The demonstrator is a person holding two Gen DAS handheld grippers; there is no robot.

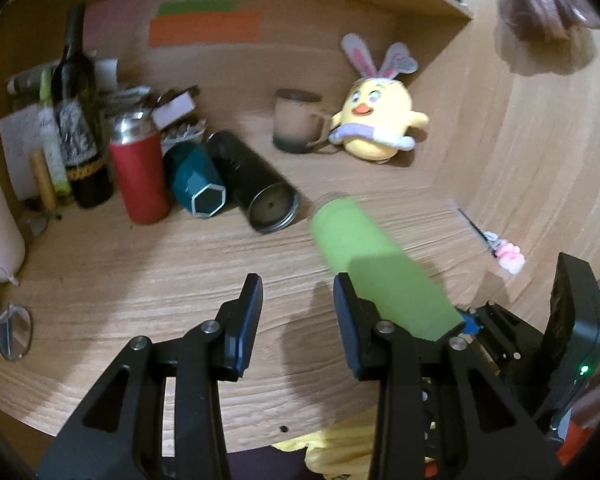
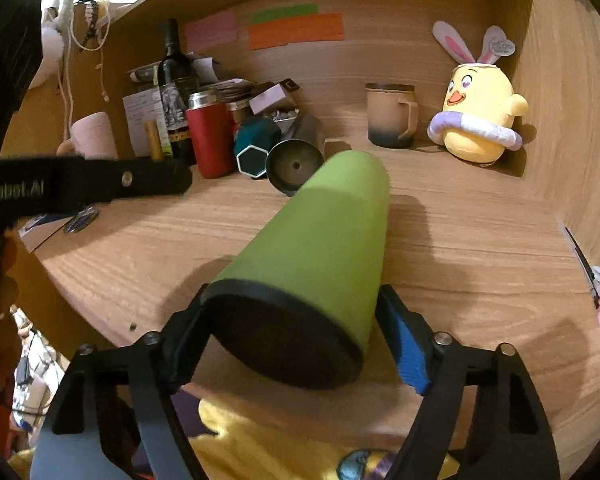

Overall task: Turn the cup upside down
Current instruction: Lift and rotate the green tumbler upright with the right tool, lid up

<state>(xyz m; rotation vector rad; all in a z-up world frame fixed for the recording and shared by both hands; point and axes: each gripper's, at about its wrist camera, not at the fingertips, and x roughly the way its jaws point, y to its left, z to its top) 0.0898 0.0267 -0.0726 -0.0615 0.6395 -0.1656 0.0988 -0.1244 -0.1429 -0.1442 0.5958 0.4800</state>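
Observation:
A tall green cup (image 2: 320, 248) with a black end facing the camera is held tilted, near horizontal, above the wooden desk (image 2: 460, 248). My right gripper (image 2: 292, 320) is shut on the cup near its black end. In the left wrist view the green cup (image 1: 376, 276) points away to the upper left, with the right gripper (image 1: 500, 332) behind it. My left gripper (image 1: 296, 304) is open and empty, just left of the cup. The left gripper's finger (image 2: 100, 184) shows at the left of the right wrist view.
At the back left stand a wine bottle (image 1: 80, 120) and a red flask (image 1: 140, 176), with a teal cup (image 1: 196, 180) and a black tumbler (image 1: 256, 184) lying beside them. A beige mug (image 1: 296, 120) and a yellow chick plush (image 1: 376, 120) sit at the back right. A pink-topped pen (image 1: 496, 248) lies at right.

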